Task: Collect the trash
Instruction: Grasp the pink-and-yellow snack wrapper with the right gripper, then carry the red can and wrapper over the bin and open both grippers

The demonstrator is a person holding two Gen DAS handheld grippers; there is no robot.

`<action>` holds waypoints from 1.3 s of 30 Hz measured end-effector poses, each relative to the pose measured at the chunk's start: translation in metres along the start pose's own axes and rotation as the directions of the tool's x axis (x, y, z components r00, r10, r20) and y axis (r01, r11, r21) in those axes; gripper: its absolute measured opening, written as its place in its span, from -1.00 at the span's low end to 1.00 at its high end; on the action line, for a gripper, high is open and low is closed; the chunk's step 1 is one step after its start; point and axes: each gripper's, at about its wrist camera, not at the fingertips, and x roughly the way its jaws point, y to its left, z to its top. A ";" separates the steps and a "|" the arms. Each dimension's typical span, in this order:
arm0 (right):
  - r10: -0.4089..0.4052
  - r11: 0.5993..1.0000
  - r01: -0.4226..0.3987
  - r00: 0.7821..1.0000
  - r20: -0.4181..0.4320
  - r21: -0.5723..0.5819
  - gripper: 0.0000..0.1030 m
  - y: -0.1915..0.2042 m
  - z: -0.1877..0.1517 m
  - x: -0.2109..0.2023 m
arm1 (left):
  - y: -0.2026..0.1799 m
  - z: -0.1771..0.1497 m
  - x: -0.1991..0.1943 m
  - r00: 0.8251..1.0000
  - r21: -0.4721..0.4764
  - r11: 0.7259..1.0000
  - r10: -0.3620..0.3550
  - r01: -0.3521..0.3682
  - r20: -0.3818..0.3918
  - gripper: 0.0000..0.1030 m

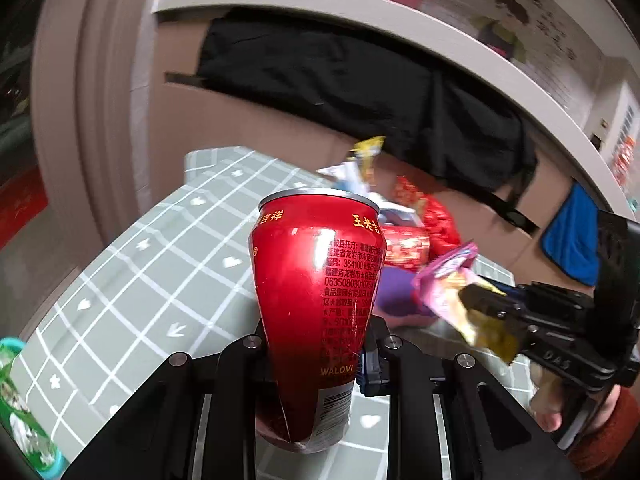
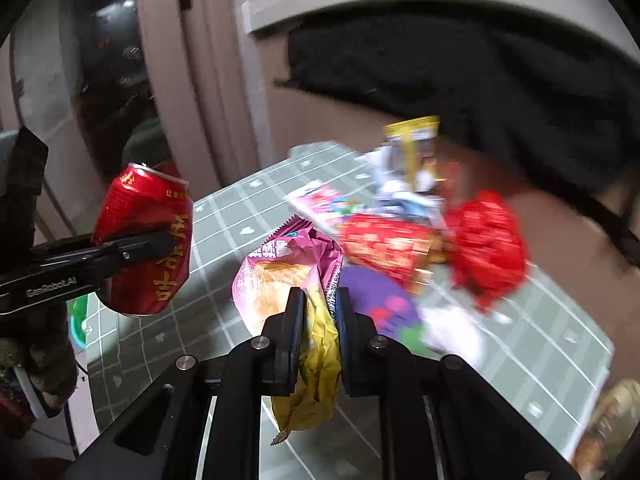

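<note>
Right, left gripper (image 1: pixel 316 344) clenched on a dented red can (image 1: pixel 318 292), can upright between the jaws and lifted off the table (image 1: pixel 132 280), also seen from the right wrist view as the can (image 2: pixel 146 244) pinched by the left gripper's black fingers (image 2: pixel 136 248) at the left side; right gripper (image 2: pixel 318 312) grasping a pink and yellow snack wrapper (image 2: pixel 296 276), jaws pressed tight on the crumpled yellow part, pink end sticking forward, yellow tail hanging below the fingers; same wrapper (image 1: pixel 452 284) shows in the left wrist view held by the right gripper (image 1: pixel 496 312), with a hand (image 1: pixel 560 412) in a rust red sleeve (image 1: pixel 612 432) behind it; table has a grey-green cloth with a white grid; more trash near its far right edge: red wrappers (image 2: pixel 484 248), a red patterned packet (image 2: pixel 384 244), a yellow packet (image 2: pixel 412 148) standing up, white and pink packets, a purple piece (image 2: pixel 380 300) just behind the right gripper; cardboard box (image 1: pixel 224 120) with black cloth (image 1: pixel 360 92) draped over it behind the table; picture blurred on the far trash, labels unreadable
</note>
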 end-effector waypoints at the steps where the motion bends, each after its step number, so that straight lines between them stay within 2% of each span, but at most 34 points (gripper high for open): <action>1: -0.008 1.000 0.008 1.000 0.006 0.019 -0.72 -0.007 -0.002 -0.008 | -0.009 0.001 0.001 1.000 0.014 1.000 -0.009 0.009 0.003 -0.52; 7: -0.099 0.987 0.088 0.992 0.081 0.134 -0.72 -0.058 -0.023 -0.074 | -0.075 0.008 0.004 0.998 0.110 0.992 -0.069 0.067 0.015 -0.52; 13: -0.223 0.963 0.186 0.957 0.187 0.196 -0.72 -0.096 -0.039 -0.140 | -0.153 0.014 0.006 0.987 0.215 0.967 -0.150 0.134 0.059 -0.52; 16: -0.283 0.947 0.235 0.932 0.225 0.217 -0.72 -0.114 -0.049 -0.170 | -0.194 0.017 0.011 0.975 0.257 0.949 -0.207 0.181 0.076 -0.52; 20: -0.370 0.919 0.311 0.891 0.262 0.241 -0.72 -0.137 -0.062 -0.206 | -0.248 0.017 0.021 0.952 0.311 0.913 -0.299 0.263 0.072 -0.52; 25: -0.465 0.876 0.393 0.843 0.270 0.279 -0.72 -0.163 -0.078 -0.242 | -0.311 0.015 0.036 0.921 0.362 0.866 -0.386 0.345 0.044 -0.52; 29: -0.528 0.833 0.432 0.807 0.265 0.345 -0.72 -0.193 -0.094 -0.268 | -0.349 0.009 0.040 0.900 0.370 0.841 -0.434 0.394 0.029 -0.52; 31: -0.542 0.816 0.428 0.799 0.259 0.389 -0.72 -0.208 -0.101 -0.278 | -0.361 0.004 0.044 0.894 0.365 0.835 -0.448 0.412 0.018 -0.52; 33: -0.542 0.805 0.409 0.801 0.254 0.430 -0.72 -0.223 -0.108 -0.286 | -0.374 -0.001 0.050 0.889 0.362 0.829 -0.458 0.426 0.002 -0.52; 39: -0.563 0.783 0.423 0.793 0.232 0.455 -0.72 -0.240 -0.122 -0.287 | -0.394 -0.017 0.067 0.894 0.377 0.822 -0.447 0.427 -0.037 -0.52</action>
